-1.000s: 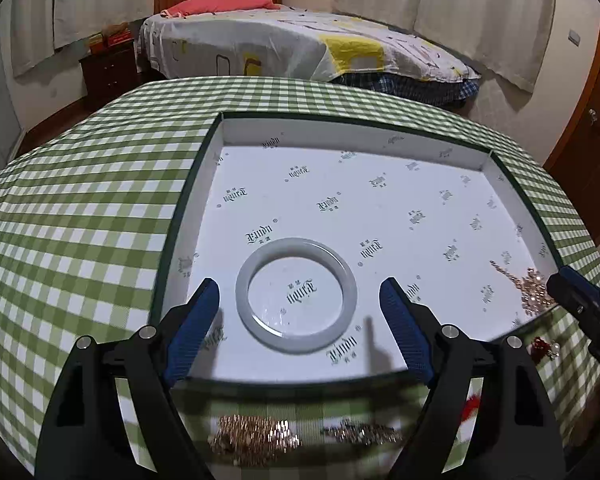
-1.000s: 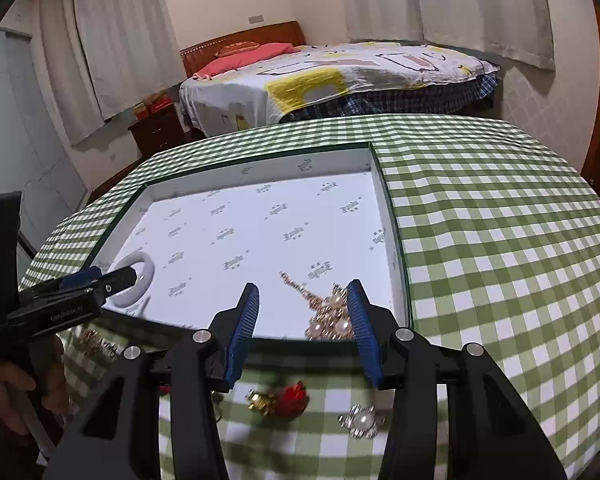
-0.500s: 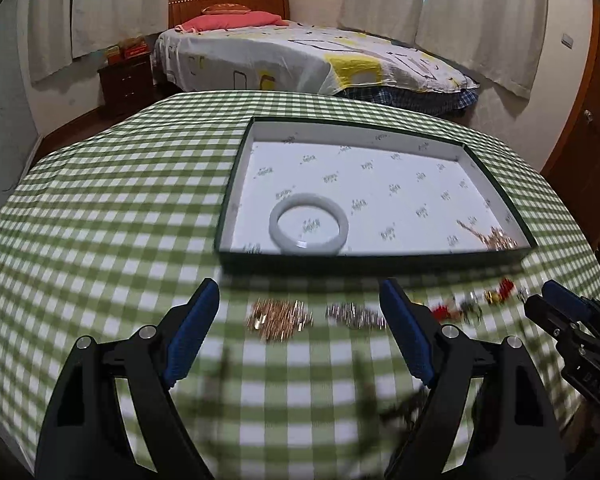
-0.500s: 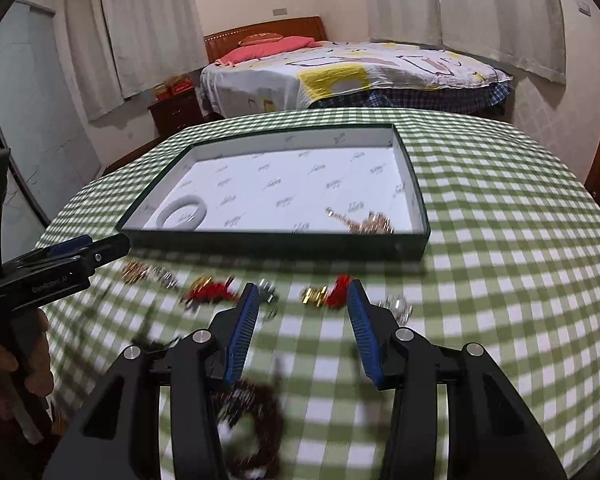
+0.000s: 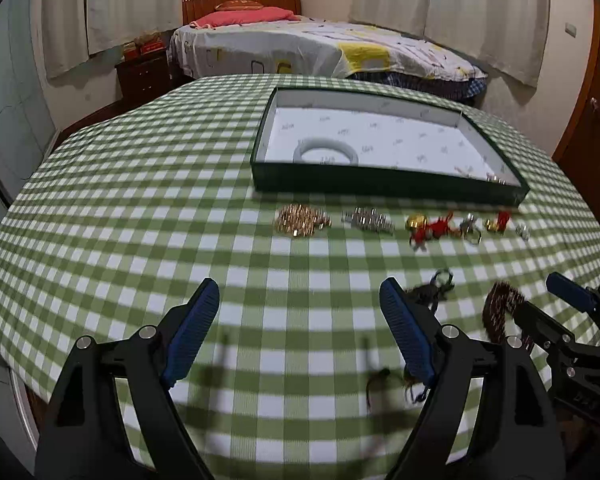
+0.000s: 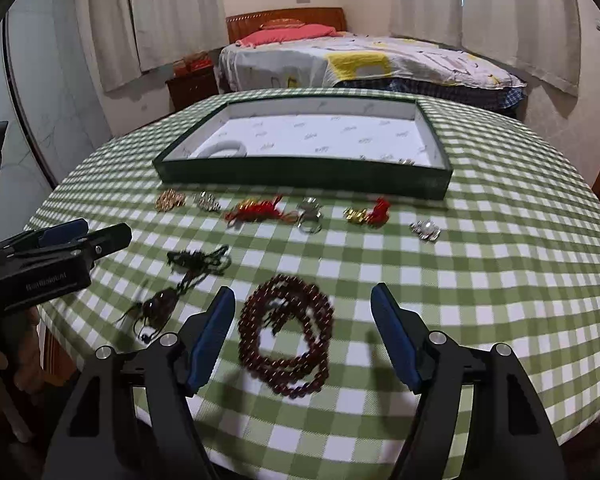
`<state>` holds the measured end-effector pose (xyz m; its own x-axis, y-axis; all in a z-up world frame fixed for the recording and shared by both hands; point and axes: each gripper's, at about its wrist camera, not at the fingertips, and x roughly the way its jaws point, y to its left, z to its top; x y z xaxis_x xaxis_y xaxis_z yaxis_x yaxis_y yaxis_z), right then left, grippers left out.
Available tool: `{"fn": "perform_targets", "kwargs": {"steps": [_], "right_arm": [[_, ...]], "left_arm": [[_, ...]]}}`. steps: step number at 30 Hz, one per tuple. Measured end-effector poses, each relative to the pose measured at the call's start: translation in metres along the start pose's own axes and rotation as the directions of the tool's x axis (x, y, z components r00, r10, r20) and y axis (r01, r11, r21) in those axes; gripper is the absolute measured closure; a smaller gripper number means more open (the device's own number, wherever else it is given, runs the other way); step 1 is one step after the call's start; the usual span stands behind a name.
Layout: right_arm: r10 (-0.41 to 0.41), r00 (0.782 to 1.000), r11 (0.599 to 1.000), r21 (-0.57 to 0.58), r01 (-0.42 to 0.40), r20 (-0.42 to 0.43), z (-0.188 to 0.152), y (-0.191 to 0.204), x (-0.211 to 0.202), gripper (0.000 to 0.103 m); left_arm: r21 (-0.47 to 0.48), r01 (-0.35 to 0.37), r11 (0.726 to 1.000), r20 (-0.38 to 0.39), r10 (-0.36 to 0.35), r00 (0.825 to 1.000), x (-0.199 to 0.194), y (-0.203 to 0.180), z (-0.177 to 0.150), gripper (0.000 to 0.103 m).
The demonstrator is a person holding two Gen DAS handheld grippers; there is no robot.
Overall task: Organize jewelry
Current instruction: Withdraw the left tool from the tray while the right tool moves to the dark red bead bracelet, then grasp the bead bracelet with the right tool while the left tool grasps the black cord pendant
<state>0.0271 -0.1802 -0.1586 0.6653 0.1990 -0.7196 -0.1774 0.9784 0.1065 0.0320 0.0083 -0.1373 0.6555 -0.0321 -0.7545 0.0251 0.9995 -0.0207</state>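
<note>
A dark green tray [image 6: 300,178] with a white lining holds a white bangle [image 6: 228,148] and a gold earring [image 6: 406,161]. Small pieces lie in a row in front of it: gold bracelet [image 5: 300,220], silver bracelet [image 5: 368,220], red tassel charm [image 6: 256,210], ring [image 6: 310,216], gold-red charm [image 6: 370,212], pearl piece [image 6: 426,230]. A red-brown bead necklace [image 6: 324,320] lies coiled on the cloth under my right gripper [image 6: 303,299], whose jaws are opening and touch nothing. My left gripper [image 5: 300,296] is open over bare cloth.
A black cord pendant [image 6: 196,264] lies left of the beads, beside the left gripper [image 6: 100,232]. The green checked round table [image 5: 140,220] curves away at its near edge. Behind it stand a bed [image 5: 320,48] and a nightstand [image 5: 144,76].
Both grippers have pulled back from the tray toward the near side of the table. The right jaws have spread wider, and the bead necklace now lies below them.
</note>
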Motion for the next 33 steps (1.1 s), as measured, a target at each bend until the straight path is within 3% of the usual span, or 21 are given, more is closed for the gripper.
{"fn": "perform_targets", "kwargs": {"steps": [12,16,18,21,30,33], "right_arm": [[-0.041,0.998,0.998,-0.044,0.038,-0.052,-0.014,0.008,0.018,0.036],[-0.046,0.998,0.998,-0.051,0.044,-0.046,-0.012,0.005,0.016,0.068],[-0.041,0.998,0.998,-0.04,0.039,-0.046,-0.011,0.0,0.014,0.078],[-0.041,0.998,0.999,-0.016,0.04,-0.047,-0.012,-0.01,0.012,0.085],[-0.06,0.998,0.997,0.05,0.061,-0.034,-0.014,-0.04,0.0,0.085],[-0.056,0.998,0.997,0.057,0.058,-0.033,-0.017,-0.045,-0.001,0.085]], "left_arm": [[0.003,-0.013,1.0,-0.032,0.013,0.999,0.006,-0.001,-0.013,0.022],[0.013,-0.004,1.0,-0.033,0.005,0.999,0.005,-0.005,-0.012,0.022],[0.02,-0.002,1.0,-0.032,0.003,0.999,0.004,-0.007,-0.012,0.022],[0.039,0.005,0.999,-0.031,-0.004,0.999,0.002,-0.013,-0.012,0.023],[0.134,0.024,0.991,-0.037,-0.019,0.999,-0.004,-0.04,-0.015,0.024],[0.151,0.028,0.988,-0.056,-0.02,0.998,0.0,-0.045,-0.016,0.031]]}}
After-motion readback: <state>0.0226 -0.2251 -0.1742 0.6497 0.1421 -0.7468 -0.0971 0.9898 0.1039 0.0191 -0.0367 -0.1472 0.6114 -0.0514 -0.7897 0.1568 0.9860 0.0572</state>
